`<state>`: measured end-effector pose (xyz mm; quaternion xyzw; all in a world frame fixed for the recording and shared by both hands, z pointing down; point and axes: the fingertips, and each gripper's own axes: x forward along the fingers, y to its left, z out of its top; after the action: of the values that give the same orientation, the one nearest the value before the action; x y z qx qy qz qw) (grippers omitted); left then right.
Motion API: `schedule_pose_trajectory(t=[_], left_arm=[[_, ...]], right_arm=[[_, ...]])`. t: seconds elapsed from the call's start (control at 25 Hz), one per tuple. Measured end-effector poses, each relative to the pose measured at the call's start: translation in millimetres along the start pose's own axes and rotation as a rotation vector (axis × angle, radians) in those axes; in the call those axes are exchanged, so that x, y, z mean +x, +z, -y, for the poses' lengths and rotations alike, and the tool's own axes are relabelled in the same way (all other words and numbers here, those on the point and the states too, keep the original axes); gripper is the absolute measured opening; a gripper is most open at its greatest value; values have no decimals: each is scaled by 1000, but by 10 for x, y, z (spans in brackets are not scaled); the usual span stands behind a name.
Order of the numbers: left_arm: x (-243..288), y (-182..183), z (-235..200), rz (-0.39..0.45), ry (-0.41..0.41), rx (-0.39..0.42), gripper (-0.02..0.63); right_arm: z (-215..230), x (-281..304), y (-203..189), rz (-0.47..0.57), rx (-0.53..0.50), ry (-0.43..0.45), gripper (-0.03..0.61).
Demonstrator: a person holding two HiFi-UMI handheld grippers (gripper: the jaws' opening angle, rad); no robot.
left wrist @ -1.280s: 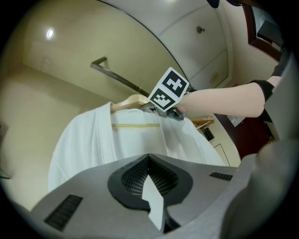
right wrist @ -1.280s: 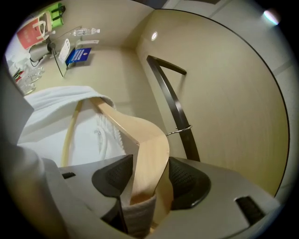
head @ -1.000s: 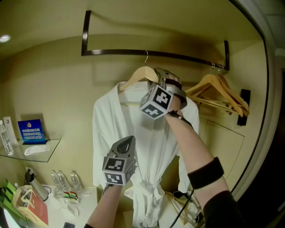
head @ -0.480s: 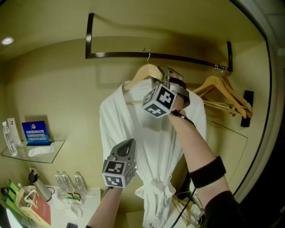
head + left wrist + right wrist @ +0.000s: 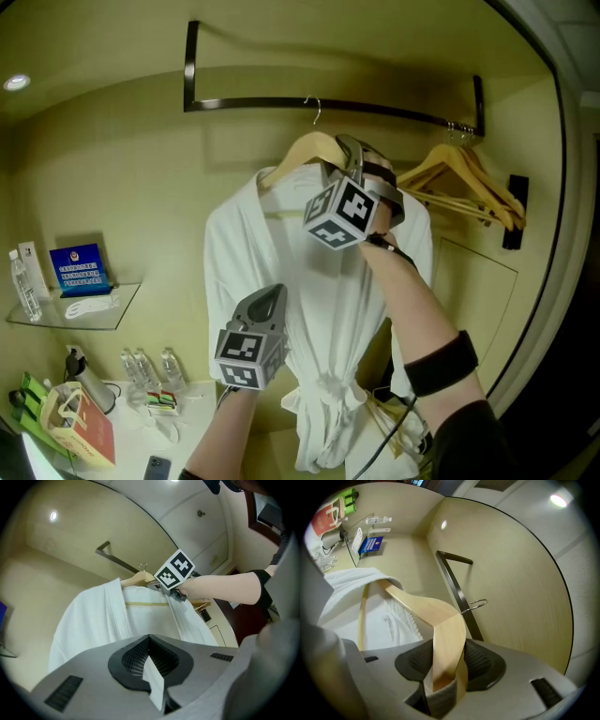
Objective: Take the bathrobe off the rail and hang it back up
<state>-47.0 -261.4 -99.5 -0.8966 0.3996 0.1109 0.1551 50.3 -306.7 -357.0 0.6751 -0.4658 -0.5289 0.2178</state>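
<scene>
**Both grippers on the bathrobe and hanger, just under the rail**

The right gripper is clamped on one arm of the wooden hanger, whose hook sits at the dark rail; whether it is hooked on, I cannot tell. The left gripper, lower down, pinches a fold of the white bathrobe. Spare hangers hang right of the right gripper. Far left of the left gripper, a glass shelf carries a blue sign with unreadable print. Water bottles stand on the desk.

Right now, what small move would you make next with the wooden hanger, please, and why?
Probably raise the right gripper slightly, so the metal hook stands clear above the dark metal rail. Its fingers clamp the pale wooden hanger, the hook sits right at rail level, whether over it I cannot tell, and the left gripper pinches the white bathrobe.
</scene>
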Motion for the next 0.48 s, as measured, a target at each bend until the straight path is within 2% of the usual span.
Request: schedule_pose_trajectory(t=[0.24,0.48], left_arm=[[-398,-121,76,-24,9,-14,2],[-936,-535,104,-89,22,-66,2]], right_arm=[[-357,-379,-57,-26,30,56,204],[-987,-838,-136,-52,58,122,204]])
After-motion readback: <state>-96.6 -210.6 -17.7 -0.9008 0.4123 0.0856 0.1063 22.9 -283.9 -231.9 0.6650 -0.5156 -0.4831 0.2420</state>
